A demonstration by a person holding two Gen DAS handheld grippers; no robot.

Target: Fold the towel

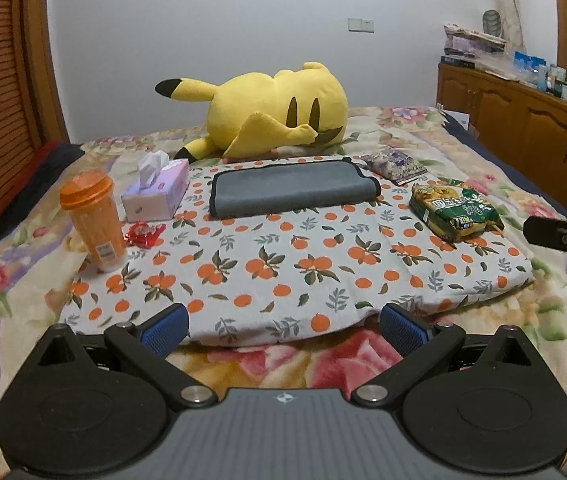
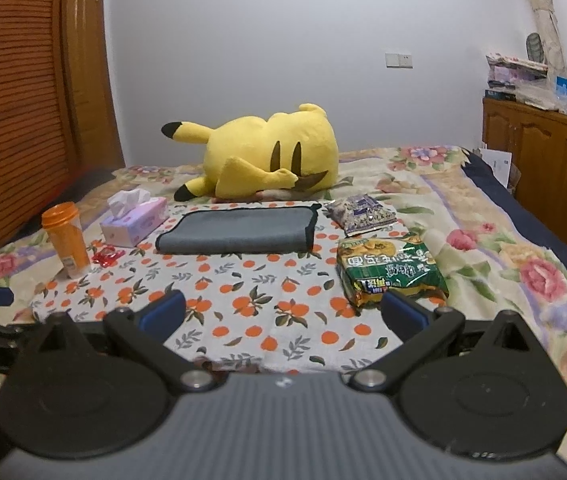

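A grey towel (image 1: 289,188) with a black edge lies folded flat at the far side of an orange-print cloth (image 1: 283,272) on the bed; it also shows in the right wrist view (image 2: 239,230). My left gripper (image 1: 283,326) is open and empty, held over the near edge of the cloth, well short of the towel. My right gripper (image 2: 283,314) is open and empty, also at the near edge of the cloth (image 2: 243,304). The right gripper shows at the right edge of the left wrist view (image 1: 563,236).
On the cloth: an orange cup (image 1: 93,220), a tissue box (image 1: 157,190), a red wrapper (image 1: 143,234), a green snack bag (image 1: 455,208) and a purple packet (image 1: 397,166). A yellow plush toy (image 1: 271,114) lies behind the towel. A wooden cabinet (image 1: 523,120) stands at the right.
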